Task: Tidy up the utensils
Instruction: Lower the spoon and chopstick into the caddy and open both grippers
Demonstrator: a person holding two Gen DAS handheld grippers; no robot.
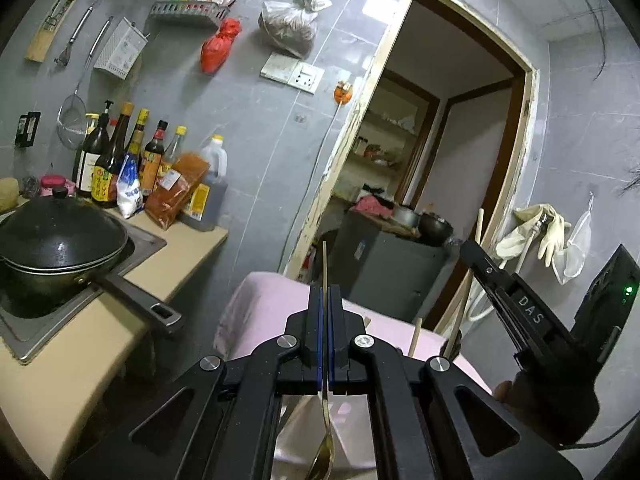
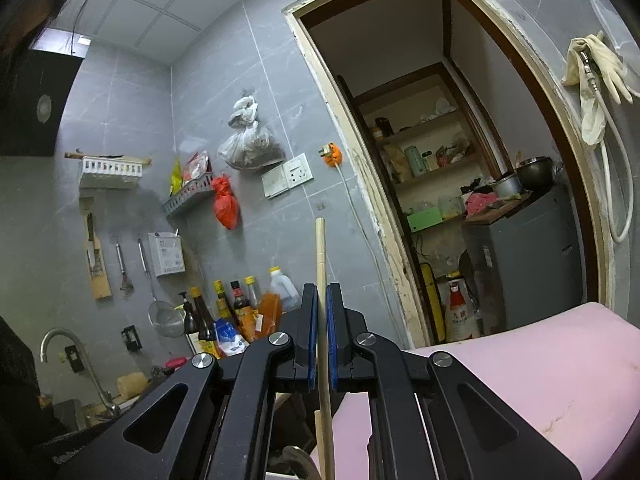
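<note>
The left gripper [image 1: 325,292] has its jaws pressed nearly together on a gold spoon [image 1: 325,432]. The spoon's long axis runs straight up and down between the blue pads: thin handle pointing up past the fingertips, bowl hanging below them toward the camera. Left of this gripper a black wok [image 1: 60,248] sits on the counter [image 1: 80,360]; beyond the fingertips lies a pink cloth [image 1: 272,312].

The right gripper [image 2: 322,292] pinches a wooden chopstick [image 2: 321,264], also upright, its top end well above the fingertips and its lower part running down between the pads. A second wooden stick [image 2: 318,432] shows just left of it, below the jaws; whether it is gripped I cannot tell.

Only the left wrist view shows the right gripper from outside, to its right, with the stick crossing its jaws. Only the right wrist view shows the faucet [image 2: 64,344], far left.
</note>
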